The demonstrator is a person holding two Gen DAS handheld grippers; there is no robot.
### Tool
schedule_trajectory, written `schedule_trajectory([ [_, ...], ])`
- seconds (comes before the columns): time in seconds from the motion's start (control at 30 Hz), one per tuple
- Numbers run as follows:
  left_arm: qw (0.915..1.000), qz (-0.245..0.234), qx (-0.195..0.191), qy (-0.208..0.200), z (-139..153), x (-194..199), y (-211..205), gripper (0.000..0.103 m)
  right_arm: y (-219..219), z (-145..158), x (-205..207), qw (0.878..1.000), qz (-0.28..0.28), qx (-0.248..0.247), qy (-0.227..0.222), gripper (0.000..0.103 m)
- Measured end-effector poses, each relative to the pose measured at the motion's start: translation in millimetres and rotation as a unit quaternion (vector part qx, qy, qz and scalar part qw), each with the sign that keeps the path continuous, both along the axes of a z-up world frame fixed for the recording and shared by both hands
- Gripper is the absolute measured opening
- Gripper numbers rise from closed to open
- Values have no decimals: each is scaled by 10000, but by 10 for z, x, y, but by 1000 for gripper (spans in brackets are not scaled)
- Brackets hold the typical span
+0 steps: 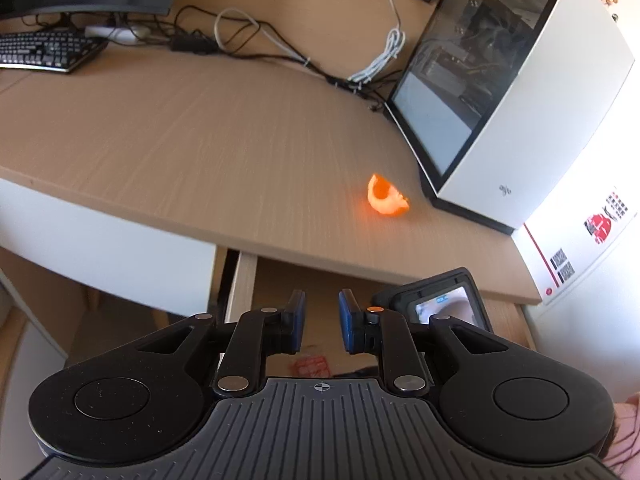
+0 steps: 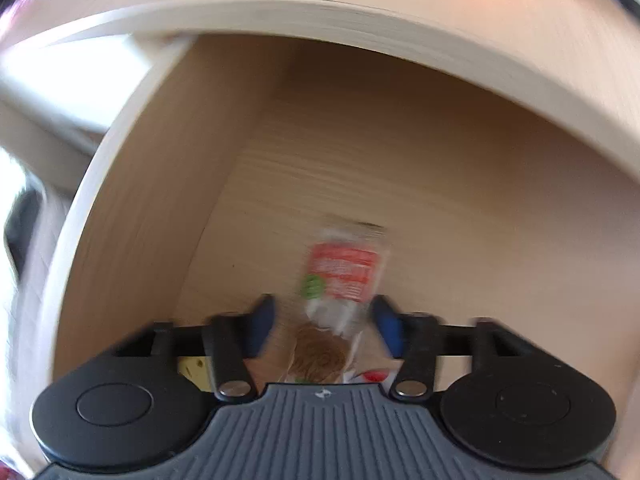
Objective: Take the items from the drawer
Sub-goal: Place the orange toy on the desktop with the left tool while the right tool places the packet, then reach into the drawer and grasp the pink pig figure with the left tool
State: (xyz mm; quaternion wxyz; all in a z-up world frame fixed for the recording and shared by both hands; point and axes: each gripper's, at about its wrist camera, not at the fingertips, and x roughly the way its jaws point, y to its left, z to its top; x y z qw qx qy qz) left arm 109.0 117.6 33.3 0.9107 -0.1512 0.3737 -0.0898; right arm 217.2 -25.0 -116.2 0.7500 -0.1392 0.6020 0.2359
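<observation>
The wooden drawer (image 2: pixel 140 220) stands pulled out under the desk top. On its floor lies a clear plastic packet (image 2: pixel 340 276) with a red label and a green spot, brown contents at its near end; the view is blurred. My right gripper (image 2: pixel 324 328) is open down inside the drawer, its blue fingers either side of the packet's near part. My left gripper (image 1: pixel 322 320) is open with a narrow gap and holds nothing, hovering over the drawer (image 1: pixel 244 280) front. The right gripper's body (image 1: pixel 440 304) shows beside it. A red packet (image 1: pixel 312 366) peeks out below the left fingers.
An orange piece (image 1: pixel 388 196) lies on the desk (image 1: pixel 200 140) near the white computer case (image 1: pixel 520 100). Cables (image 1: pixel 280 52), a keyboard (image 1: pixel 44 50) and a monitor sit further back. A yellow item (image 2: pixel 192 366) and a red-and-white item (image 2: pixel 374 376) lie at the drawer's near end.
</observation>
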Motion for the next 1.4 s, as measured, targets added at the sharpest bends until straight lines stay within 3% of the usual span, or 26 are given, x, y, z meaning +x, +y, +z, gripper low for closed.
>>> schedule_trajectory([
  [0.07,10000,-74,-10,0,0,-5,10,20,-111,45,-27,9997,-6,176,148,29],
  [0.13,9998,-181,-10,-16,6,-1,0,20,-277,175,-67,9996,-70,268,-16,28],
  [0.27,9976,-626,201,209,-55,26,-117,20,-841,705,-113,9933,-661,878,-344,28],
  [0.4,9928,-1087,276,426,-172,26,-270,20,-1444,1440,-150,9732,-1289,1551,-1109,28],
  [0.53,9848,-1559,497,582,-276,-10,-441,20,-1779,1906,51,9482,-1758,1826,-1913,28],
  [0.73,9768,-1846,759,776,-350,-52,-488,20,-1813,1804,832,9337,-2152,1949,-2097,28],
  [0.8,9768,-1809,738,879,-379,-41,-459,20,-1740,1645,1132,9324,-2190,2013,-2052,29],
  [0.93,9735,-1779,900,1117,-455,34,-444,20,-1670,1292,1419,9382,-2171,2085,-1708,41],
  [1.07,9642,-2045,1086,1290,-503,118,-458,20,-1715,1240,1079,9360,-2217,2035,-1827,51],
  [1.2,9478,-2539,1084,1594,-572,256,-510,20,-1794,1248,575,9370,-2118,2122,-1793,59],
  [1.3,9356,-2785,861,1992,-702,398,-599,20,-1851,1109,257,9477,-1838,2170,-1453,64],
  [1.4,9366,-2586,807,2222,-870,555,-701,20,-1811,876,84,9595,-1728,1918,-1130,64],
])
